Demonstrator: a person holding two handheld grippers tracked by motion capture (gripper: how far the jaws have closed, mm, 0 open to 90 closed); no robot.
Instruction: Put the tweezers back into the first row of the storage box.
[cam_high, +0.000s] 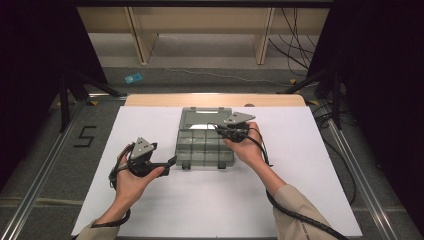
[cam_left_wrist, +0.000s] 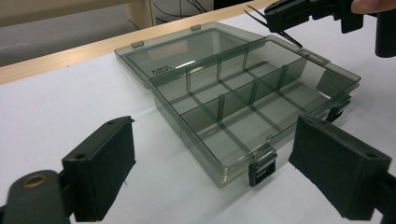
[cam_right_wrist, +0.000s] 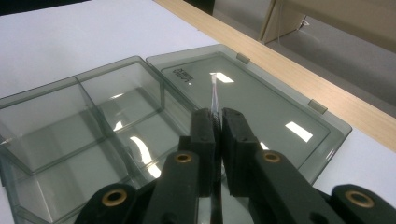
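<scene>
At the left of the high view, the left claw (cam_high: 167, 164) rests low over the white sheet (cam_high: 150, 200) that covers the table (cam_high: 215, 99), just beside the near left corner of the box (cam_high: 205, 147) and not touching it. In the left gripper view its two jaws stand wide apart, released, with nothing between them; their pads (cam_left_wrist: 109, 168) are flat, matte black blocks with a faintly rough face.

In the middle lies the box, a shallow rectangular organiser of smoky, see-through grey plastic. Thin upright walls split its tray into square and oblong compartments, all bare. Its flat lid (cam_high: 206, 117) lies folded back on the far side, glossy enough to catch the ceiling lights, with two small hinge tabs on its far edge. Two dark latches (cam_left_wrist: 262, 168) sit on the near rim.

To the right, the right claw (cam_high: 218, 131) hangs over the far right part of the tray, near where it meets the lid. Its jaws are clenched on a thin strip (cam_right_wrist: 214, 100), a narrow, pale, flat sliver that sticks out beyond the pads towards the lid; what it is made of I cannot tell. From the left gripper view a thin dark strip of the same kind (cam_left_wrist: 261, 17) juts from that claw.
</scene>
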